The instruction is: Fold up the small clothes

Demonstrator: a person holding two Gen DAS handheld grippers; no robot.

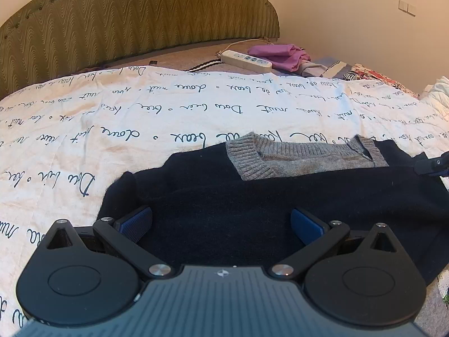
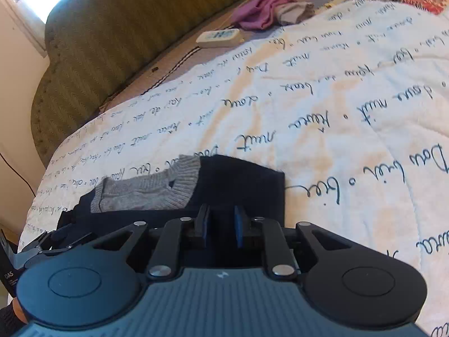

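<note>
A dark navy sweater (image 1: 224, 191) with a grey ribbed knit collar (image 1: 294, 160) lies flat on the white script-printed bedspread (image 1: 140, 118). My left gripper (image 1: 223, 223) hovers over its near edge, open wide, with nothing between its blue pads (image 1: 137, 221). In the right wrist view the sweater (image 2: 241, 179) and its grey collar (image 2: 146, 191) lie just ahead of my right gripper (image 2: 221, 224). Its jaws stand a narrow gap apart over the dark cloth, and no pad visibly pinches it. The right gripper (image 1: 432, 164) shows at the sweater's right end, the left gripper (image 2: 56, 236) at its left end.
A white power strip (image 1: 247, 59) and crumpled purple cloth (image 1: 277, 54) lie at the far side by the green padded headboard (image 1: 126, 19). Floral fabric (image 1: 376, 75) is at the far right. The bedspread (image 2: 336, 112) stretches right of the sweater. A person's hand (image 2: 16, 314) shows at the lower left.
</note>
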